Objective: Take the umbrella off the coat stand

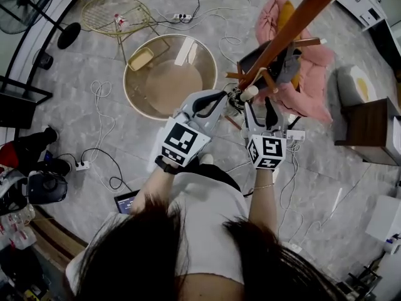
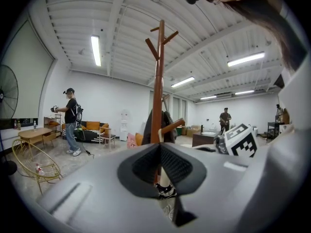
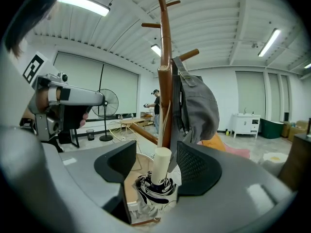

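Observation:
The brown wooden coat stand [image 1: 294, 24] rises just ahead of both grippers, its pole [image 2: 159, 81] and pegs [image 3: 165, 72] filling both gripper views. A folded black-and-white umbrella [image 3: 153, 191] with a cream handle [image 3: 162, 165] hangs low against the pole. My right gripper [image 3: 156, 152] is open, one jaw on each side of the handle with a gap on both sides. My left gripper [image 2: 159, 145] is shut, its pads meeting with nothing between them, and the umbrella [image 2: 165, 178] shows below and beyond them. From above, the cream handle [image 1: 249, 93] sits at the right gripper's [image 1: 259, 105] tips, with the left gripper [image 1: 224, 95] just to the left.
A grey bag [image 3: 197, 106] hangs from a peg beside the umbrella. Under the stand lie a pink cushion [image 1: 301, 93] and several cables. A round glass table [image 1: 170, 74] and a gold wire chair [image 1: 116, 14] stand to the left, a wooden side table [image 1: 366, 127] to the right. A person [image 2: 71, 120] stands far off.

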### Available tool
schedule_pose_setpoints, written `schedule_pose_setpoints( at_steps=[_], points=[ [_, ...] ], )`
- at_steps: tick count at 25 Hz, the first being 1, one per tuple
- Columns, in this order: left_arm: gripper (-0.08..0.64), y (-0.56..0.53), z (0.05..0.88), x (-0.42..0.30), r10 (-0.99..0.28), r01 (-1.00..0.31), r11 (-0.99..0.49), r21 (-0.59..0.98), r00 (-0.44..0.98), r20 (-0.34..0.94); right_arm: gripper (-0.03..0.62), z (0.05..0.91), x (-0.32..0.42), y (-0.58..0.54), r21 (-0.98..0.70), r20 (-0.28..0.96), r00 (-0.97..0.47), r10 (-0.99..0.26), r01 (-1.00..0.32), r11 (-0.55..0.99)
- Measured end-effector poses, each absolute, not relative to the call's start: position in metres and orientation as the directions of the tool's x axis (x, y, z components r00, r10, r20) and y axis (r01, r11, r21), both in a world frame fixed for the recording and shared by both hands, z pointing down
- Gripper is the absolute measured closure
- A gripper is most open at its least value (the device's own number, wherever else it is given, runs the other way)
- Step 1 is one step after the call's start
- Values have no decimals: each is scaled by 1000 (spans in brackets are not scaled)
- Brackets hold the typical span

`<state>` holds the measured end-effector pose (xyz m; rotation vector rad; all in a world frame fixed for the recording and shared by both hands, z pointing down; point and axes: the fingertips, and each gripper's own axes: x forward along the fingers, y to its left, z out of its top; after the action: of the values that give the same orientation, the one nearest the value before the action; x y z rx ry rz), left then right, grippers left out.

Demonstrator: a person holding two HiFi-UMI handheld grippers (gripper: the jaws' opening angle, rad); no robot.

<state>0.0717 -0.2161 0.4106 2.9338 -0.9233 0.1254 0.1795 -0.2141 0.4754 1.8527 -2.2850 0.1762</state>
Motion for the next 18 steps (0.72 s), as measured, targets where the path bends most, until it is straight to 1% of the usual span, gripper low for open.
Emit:
schedule_pose_setpoints(
  at_steps=[9, 14, 18],
  points=[
    [502, -207, 444, 75, -554, -565, -824, 54, 821, 141, 356, 515, 179, -231, 10, 285, -193, -939, -979, 204],
    [502, -209, 454, 71, -559, -573, -818, 60, 815, 156, 356, 525, 182, -243, -32, 288, -198, -937, -980, 197],
    [502, -207, 466, 70, -557, -574, -816, 71, 813, 171, 356, 534, 181, -247, -34, 292, -199, -936, -980, 197]
  ],
)
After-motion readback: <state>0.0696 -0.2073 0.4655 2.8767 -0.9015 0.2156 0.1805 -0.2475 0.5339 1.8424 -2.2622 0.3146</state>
